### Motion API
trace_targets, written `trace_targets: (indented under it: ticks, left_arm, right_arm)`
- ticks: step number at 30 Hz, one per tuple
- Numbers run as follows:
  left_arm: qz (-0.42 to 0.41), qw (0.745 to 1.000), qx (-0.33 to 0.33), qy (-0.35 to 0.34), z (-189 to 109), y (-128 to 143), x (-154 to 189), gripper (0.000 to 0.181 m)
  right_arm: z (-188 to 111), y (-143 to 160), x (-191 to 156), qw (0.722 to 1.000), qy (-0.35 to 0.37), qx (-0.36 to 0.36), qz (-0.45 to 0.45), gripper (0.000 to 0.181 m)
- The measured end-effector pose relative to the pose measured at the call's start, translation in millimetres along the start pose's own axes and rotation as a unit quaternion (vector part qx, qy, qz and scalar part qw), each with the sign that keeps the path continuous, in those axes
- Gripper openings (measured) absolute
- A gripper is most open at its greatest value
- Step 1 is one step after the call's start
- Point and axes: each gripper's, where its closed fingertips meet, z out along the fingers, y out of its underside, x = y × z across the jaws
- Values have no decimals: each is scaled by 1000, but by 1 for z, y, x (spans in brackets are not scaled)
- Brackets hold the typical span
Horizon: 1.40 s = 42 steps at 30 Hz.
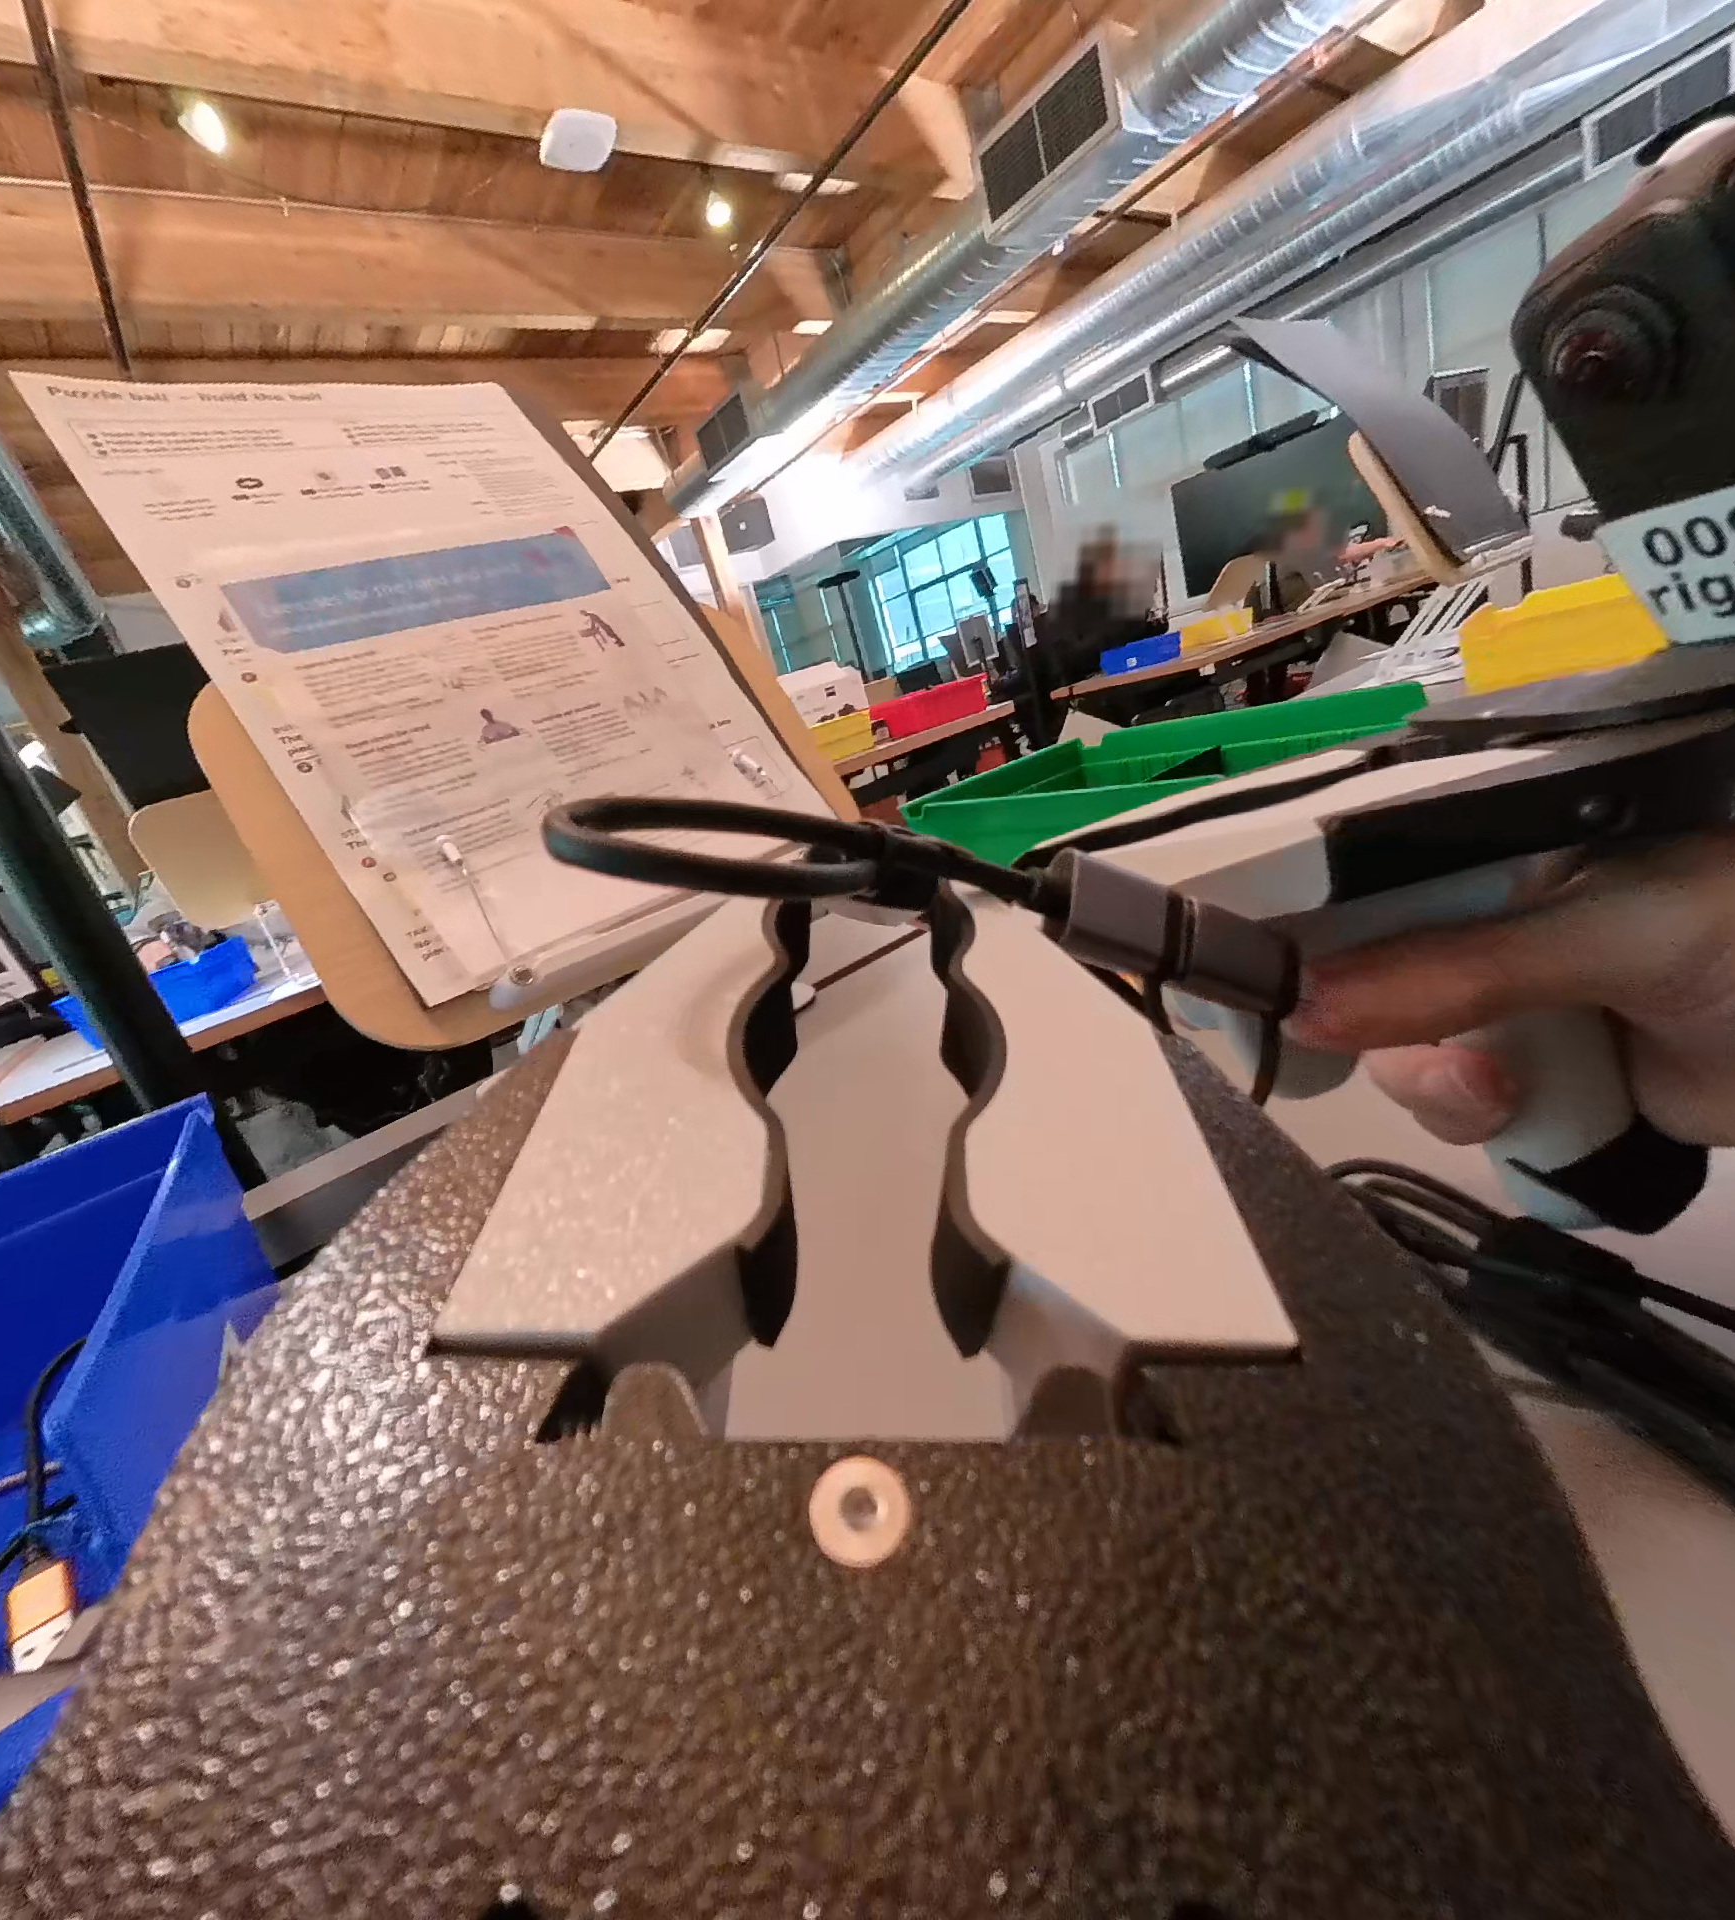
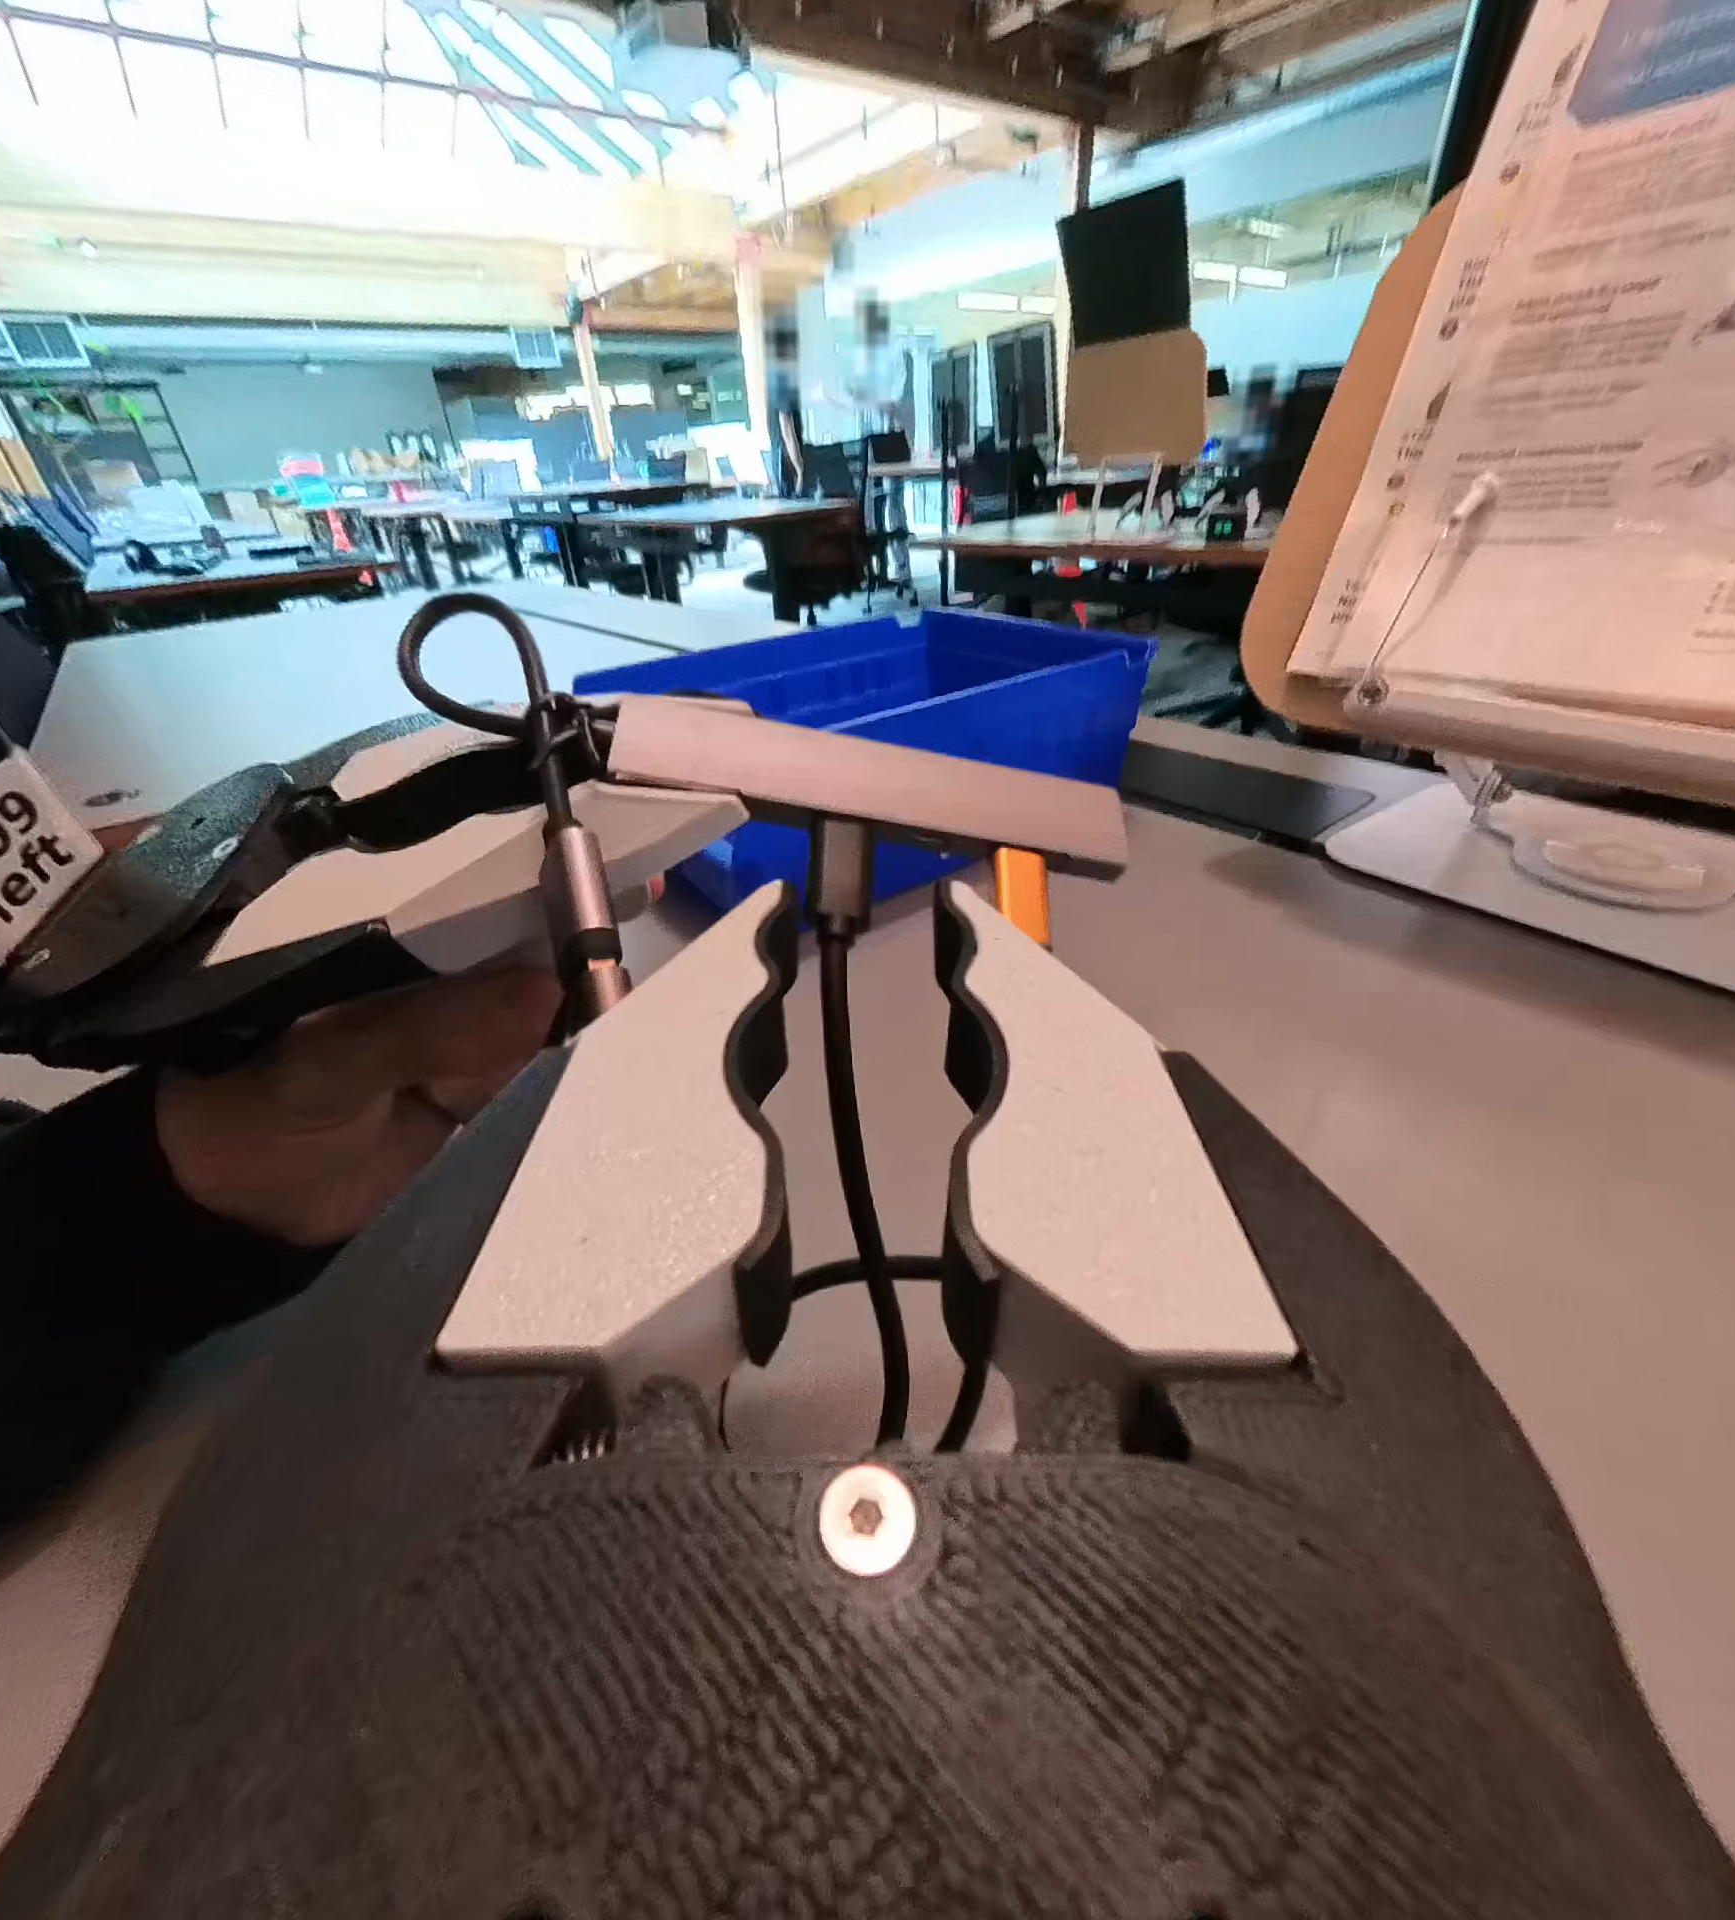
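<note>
My left gripper is shut on a short black cable at its tie, held above the table. The cable's loop sticks out to the left and its grey connector points right, toward a hand on the other tool. In the right wrist view the left gripper comes in from the left with a silver bar-shaped hub at its tips. My right gripper sits just under the hub. Its jaws stand apart on either side of a black cable. That cable's grey plug goes up into the hub.
A blue bin with orange USB connectors stands on the left, behind the hub in the right wrist view. A wooden document stand is behind. A green bin and loose black cables lie to the right. Left and right tips are no more than a few centimetres apart.
</note>
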Motion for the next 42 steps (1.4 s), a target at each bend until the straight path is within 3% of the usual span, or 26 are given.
trace_targets:
  ticks: [4, 15, 20, 24, 25, 30, 32, 35, 37, 39, 42]
  left_arm:
    - [-10, 1000, 13, 2, 0, -4, 4, 21]
    - [8, 1000, 3, 6, -1, -1, 5, 21]
    - [69, 996, -49, 40, -1, 10, 11, 22]
    - [92, 993, -57, 42, 1, 8, 15, 38]
    - [95, 992, -63, 52, 0, 10, 18, 28]
    - [98, 991, -80, 52, 1, 16, 19, 15]
    - [89, 993, -65, 32, 2, 12, 17, 8]
    - [43, 996, -52, 53, 3, 13, 19, 7]
    - [75, 995, -46, 49, 2, 15, 18, 14]
    - [106, 993, -51, 21, 3, 15, 12, 41]
    - [145, 988, -39, 20, 2, 11, 15, 42]
  right_arm:
    - [-2, -9, -7, 999, -10, 34, 3, 11]
    - [4, 2, -6, 1000, 16, -5, -13, 11]
    - [1, 8, 0, 983, 61, -59, -160, 11]
    - [0, 11, 1, 952, 90, -99, -274, 10]
    - [0, 11, 1, 947, 93, -103, -289, 10]
    - [2, 14, 4, 935, 107, -111, -319, 11]
    - [2, 9, 2, 950, 105, -81, -284, 13]
    - [-1, 8, 5, 967, 86, -64, -232, 12]
    - [-1, 7, 6, 967, 86, -62, -232, 11]
    - [-1, 13, 8, 954, 91, -91, -270, 11]
    - [-1, 13, 4, 942, 91, -106, -306, 11]
